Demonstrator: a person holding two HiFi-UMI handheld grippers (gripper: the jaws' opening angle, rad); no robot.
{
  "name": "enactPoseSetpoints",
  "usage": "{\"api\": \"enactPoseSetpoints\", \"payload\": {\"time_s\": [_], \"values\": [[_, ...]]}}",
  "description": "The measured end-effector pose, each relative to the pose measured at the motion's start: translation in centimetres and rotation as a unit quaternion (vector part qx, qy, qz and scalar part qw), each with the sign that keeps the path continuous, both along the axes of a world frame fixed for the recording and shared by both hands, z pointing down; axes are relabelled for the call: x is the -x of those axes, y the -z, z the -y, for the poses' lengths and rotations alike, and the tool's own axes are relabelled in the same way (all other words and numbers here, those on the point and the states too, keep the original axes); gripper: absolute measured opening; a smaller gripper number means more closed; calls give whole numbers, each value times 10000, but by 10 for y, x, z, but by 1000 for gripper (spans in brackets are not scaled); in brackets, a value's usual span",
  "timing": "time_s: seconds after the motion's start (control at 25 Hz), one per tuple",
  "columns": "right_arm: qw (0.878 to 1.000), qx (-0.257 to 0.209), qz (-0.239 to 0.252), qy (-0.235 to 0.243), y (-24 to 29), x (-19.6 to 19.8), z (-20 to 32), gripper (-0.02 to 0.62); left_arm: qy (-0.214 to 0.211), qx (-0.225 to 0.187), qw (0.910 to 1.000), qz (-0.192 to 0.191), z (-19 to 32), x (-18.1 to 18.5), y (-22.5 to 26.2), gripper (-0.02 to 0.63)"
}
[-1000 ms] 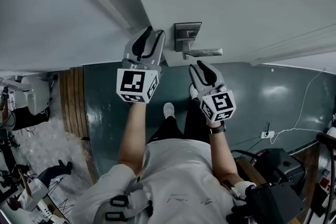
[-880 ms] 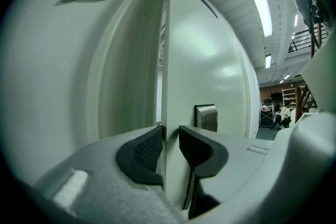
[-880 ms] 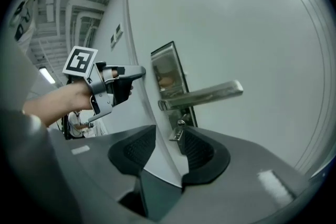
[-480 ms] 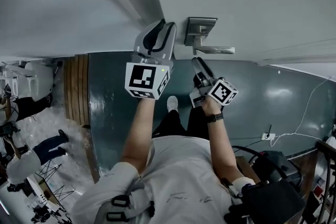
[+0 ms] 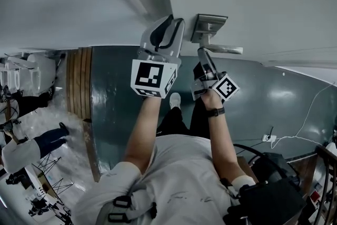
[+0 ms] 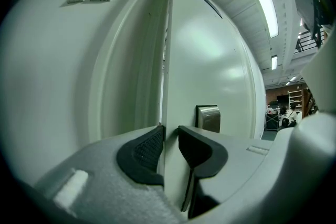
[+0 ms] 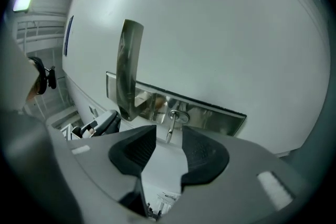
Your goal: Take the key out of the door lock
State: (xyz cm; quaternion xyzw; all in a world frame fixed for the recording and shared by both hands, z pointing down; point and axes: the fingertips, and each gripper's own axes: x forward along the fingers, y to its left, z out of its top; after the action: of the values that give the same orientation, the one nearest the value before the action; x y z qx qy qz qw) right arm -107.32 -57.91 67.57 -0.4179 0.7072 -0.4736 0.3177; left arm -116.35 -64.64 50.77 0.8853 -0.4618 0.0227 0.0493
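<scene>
While short of the key (image 7: 171, 126), right gripper (image 7: 168, 136) jaws apart, empty, just narrowing; left gripper (image 6: 169, 136) just closed onto door edge (image 6: 167, 71).

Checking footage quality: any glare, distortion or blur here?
Head view: sharp; sheen on the dark teal floor. Left gripper view: fisheye bows the white door edge; ceiling strip light blows out. Right gripper view: polished steel lock plate mirrors surroundings; small silver key is sharp.
</scene>
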Motion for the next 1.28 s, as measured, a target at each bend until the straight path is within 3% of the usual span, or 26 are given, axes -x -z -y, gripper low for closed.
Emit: {"api": "enactPoseSetpoints", "payload": {"time_s": [0.28, 0.52, 0.88, 1.12, 1.28], "values": [[9991, 49, 376, -213, 1, -9, 11, 53, 55, 6, 10000, -26, 1, 1, 1, 94], [9946, 177, 943, -390, -5, -11, 9, 40, 79, -5, 10000, -28, 2, 0, 1, 94], [9887, 365, 1375, -481, -8, -10, -2, 31, 69, 27, 10000, -15, 4, -1, -2, 95], [9898, 522, 1222, -506, -21, -17, -58, 26, -73, 15, 9999, -72, 8, -5, -5, 92], [9982, 118, 312, -496, 7, -34, -79, 28, -134, 86, 9998, 86, 9, -3, -9, 91]]}}
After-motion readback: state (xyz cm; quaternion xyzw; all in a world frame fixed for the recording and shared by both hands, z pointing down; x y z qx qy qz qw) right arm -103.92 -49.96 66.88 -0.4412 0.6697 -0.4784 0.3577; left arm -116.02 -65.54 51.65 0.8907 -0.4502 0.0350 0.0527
